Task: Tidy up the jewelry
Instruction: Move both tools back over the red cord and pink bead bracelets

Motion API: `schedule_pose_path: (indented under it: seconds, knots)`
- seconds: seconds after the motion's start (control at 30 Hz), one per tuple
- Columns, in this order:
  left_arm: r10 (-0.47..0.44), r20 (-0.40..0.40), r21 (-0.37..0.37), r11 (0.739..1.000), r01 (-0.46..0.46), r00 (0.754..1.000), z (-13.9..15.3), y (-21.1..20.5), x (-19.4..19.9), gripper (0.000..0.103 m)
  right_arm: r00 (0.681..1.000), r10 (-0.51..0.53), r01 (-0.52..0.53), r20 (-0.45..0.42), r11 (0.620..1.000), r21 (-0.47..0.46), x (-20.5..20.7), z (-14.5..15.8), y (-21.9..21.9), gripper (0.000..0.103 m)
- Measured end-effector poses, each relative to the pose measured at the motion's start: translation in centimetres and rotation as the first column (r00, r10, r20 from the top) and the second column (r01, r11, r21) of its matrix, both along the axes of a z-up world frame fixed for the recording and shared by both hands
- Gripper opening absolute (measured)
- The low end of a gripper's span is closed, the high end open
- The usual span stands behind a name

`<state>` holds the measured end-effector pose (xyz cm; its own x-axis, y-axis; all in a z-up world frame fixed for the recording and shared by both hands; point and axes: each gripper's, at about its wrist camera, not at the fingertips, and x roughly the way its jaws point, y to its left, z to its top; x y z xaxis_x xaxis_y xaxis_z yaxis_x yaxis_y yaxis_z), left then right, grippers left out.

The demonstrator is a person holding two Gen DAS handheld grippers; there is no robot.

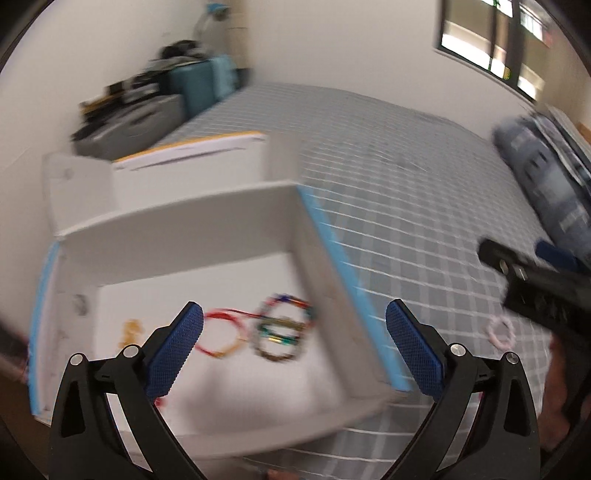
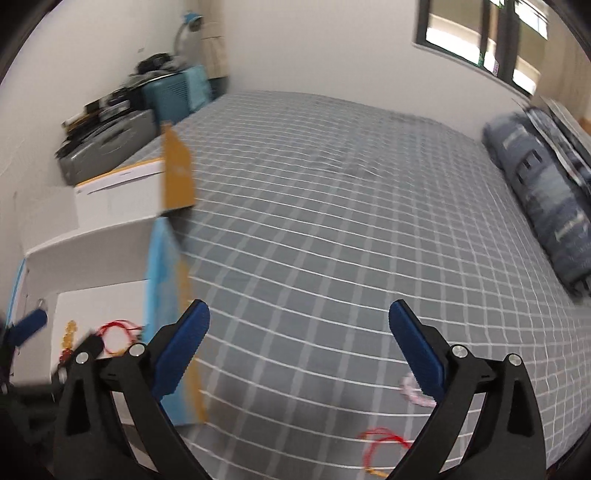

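With both jaws apart and empty, could miss blurred pink bracelet (image 2: 415,392) at five o'clock on bed (image 2: 332,206).

Bed with grey white-checked sheet (image 2: 332,206), rolled blue patterned quilt (image 2: 543,206) at right edge. Plain white walls (image 2: 314,44), dark-framed window (image 2: 480,33) daylit, teal suitcase (image 2: 181,92) in corner clutter.

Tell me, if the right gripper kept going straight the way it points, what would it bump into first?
Probably just the checked bedsheet: the right gripper has open, empty jaws aimed at bare fabric, and the pink bracelet lies off to the side. Depth is uncertain.
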<state>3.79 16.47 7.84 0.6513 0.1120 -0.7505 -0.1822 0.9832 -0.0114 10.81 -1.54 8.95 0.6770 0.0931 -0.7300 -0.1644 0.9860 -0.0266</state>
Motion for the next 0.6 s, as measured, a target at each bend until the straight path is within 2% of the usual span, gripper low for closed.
schedule_pose_path:
  seconds: [0.23,0.37,0.6]
  knots:
    - [-0.178,-0.047,-0.008,0.984,0.178,0.983,-2.4,-8.2,0.2,0.097,0.993,-0.079,0.084,-0.088,0.995,0.056,1.5,-2.9,-8.5,0.094]
    - [-0.246,-0.051,-0.007,0.969,0.246,0.968,-4.0,-12.3,0.3,0.097,0.982,-0.126,0.132,-0.139,0.991,0.035,2.0,-5.5,-12.4,0.094]
    - [-0.343,-0.152,-0.016,0.939,0.345,0.927,-8.9,-18.2,1.4,0.097,0.963,-0.154,0.159,-0.223,0.987,0.007,2.3,-10.3,-16.4,0.094]
